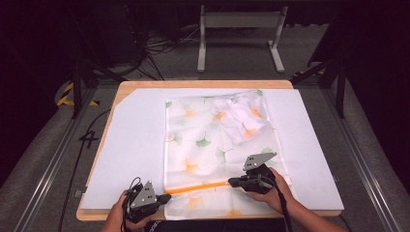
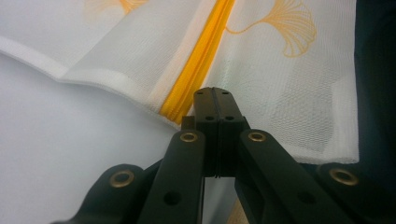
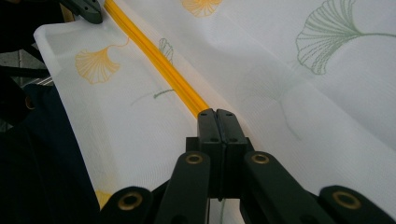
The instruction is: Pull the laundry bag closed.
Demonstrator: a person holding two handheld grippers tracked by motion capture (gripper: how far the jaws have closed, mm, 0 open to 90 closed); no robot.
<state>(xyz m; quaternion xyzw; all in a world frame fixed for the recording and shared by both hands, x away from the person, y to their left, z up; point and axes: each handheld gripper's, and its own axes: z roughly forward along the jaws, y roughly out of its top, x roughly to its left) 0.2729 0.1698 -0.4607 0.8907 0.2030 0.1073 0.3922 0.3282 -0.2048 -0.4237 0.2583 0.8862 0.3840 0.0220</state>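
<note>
Dark floor with trailing cables and a white metal stand surrounds a wooden tabletop (image 1: 126,87) covered by a white sheet (image 1: 130,145). On the sheet lies a white mesh laundry bag (image 1: 193,130) printed with orange and green ginkgo leaves, running from the far edge of the tabletop down to its near edge, somewhat right of the middle. No brand, label or readable writing shows on the bag or on either tool.

Toward the bag's far right corner sits a crumpled white cloth (image 1: 240,117) with the same orange leaf print; whether it lies inside the mesh or on top cannot be told. An orange zipper (image 1: 198,187) crosses the bag close to the near edge of the tabletop.

At the near left corner of the bag, the left gripper (image 1: 165,197) has its fingers (image 2: 205,109) clenched tight together at the zipper's left end, just where the orange band meets the bag's white hem. Whether any fabric is pinched between them cannot be told from the left gripper view.

Further right along the near edge, the right gripper (image 1: 231,182) has its fingers (image 3: 208,125) likewise pressed together at the zipper, with the orange band running away from their tips toward the other tool. The zipper's slider is not visible there, so what they grasp, if anything, cannot be told.

Both of the person's hands reach in over the near edge of the tabletop.
</note>
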